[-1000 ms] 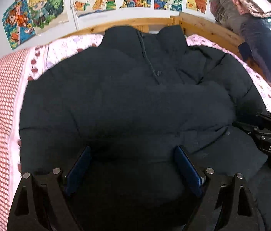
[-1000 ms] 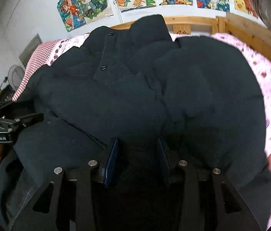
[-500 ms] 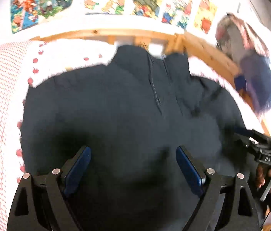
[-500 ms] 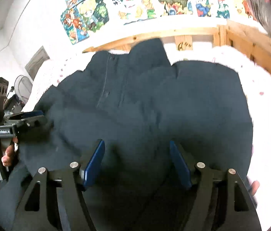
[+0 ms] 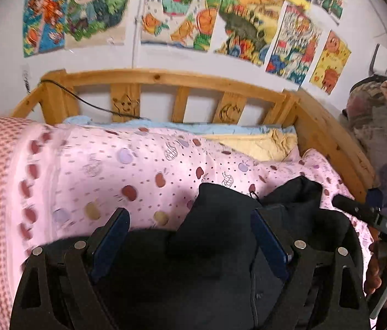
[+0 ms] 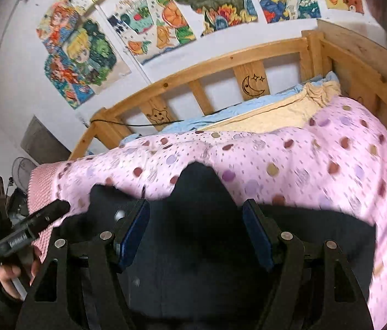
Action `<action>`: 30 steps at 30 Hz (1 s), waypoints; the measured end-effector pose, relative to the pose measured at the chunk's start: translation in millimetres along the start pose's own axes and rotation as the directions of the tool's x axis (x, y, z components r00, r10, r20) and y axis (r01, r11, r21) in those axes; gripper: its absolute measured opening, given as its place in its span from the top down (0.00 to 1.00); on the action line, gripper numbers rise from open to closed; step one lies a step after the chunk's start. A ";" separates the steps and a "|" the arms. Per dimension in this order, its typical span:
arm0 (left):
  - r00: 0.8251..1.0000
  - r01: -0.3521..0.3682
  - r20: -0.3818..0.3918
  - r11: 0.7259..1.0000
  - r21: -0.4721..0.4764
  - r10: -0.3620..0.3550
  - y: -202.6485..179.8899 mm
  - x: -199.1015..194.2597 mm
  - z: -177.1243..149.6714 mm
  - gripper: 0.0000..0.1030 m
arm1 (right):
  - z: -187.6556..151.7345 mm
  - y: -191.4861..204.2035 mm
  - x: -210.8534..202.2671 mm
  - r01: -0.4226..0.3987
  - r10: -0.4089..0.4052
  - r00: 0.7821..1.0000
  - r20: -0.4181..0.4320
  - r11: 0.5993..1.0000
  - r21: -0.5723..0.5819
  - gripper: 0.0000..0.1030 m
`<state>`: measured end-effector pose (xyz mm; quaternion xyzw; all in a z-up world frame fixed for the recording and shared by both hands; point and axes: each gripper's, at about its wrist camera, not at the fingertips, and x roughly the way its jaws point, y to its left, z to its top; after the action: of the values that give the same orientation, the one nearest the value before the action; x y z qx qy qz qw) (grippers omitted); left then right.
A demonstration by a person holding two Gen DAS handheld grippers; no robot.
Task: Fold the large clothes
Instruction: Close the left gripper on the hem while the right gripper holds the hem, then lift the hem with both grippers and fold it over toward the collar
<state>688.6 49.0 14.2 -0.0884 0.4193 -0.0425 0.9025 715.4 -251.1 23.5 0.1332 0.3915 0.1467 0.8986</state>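
Lying bunched on the pink dotted bedspread [image 5: 116,170], the black puffer jacket [image 5: 215,269] fills the lower part of both wrist views. Left gripper [image 5: 190,243] spread wide, fingers apart above the jacket, gripping nothing. Right gripper [image 6: 196,236] likewise released, jaws wide over the dark fabric. Wooden headboard [image 6: 220,63] and wall drawings [image 5: 193,16] behind.

One black padded jacket [image 5: 220,247] lies on one pink dotted quilt [image 5: 111,170]. Two grippers show, left [image 5: 190,236] and right [image 6: 196,228]. Two carved headboard slats [image 6: 252,84] are visible.
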 end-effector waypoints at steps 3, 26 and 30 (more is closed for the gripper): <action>0.999 0.003 -0.034 1.000 0.006 -0.003 -2.1 24.6 2.6 0.18 | 14.4 2.9 28.3 0.024 -0.024 0.999 -0.029 1.000 0.005 0.45; 0.983 0.155 0.102 0.988 -0.001 -0.154 1.7 -87.6 -66.6 0.95 | -66.7 -7.2 -94.2 0.015 0.005 0.986 0.164 0.993 -0.118 0.95; 0.988 0.135 0.074 0.990 0.039 -0.137 1.5 -95.0 -94.4 0.96 | -93.5 -19.2 -101.6 0.021 -0.002 0.988 0.157 0.993 -0.119 0.96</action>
<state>555.2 53.1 25.3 -0.1031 0.3767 -0.1075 0.9143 583.0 -294.5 22.7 0.0876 0.3109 0.1537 0.9338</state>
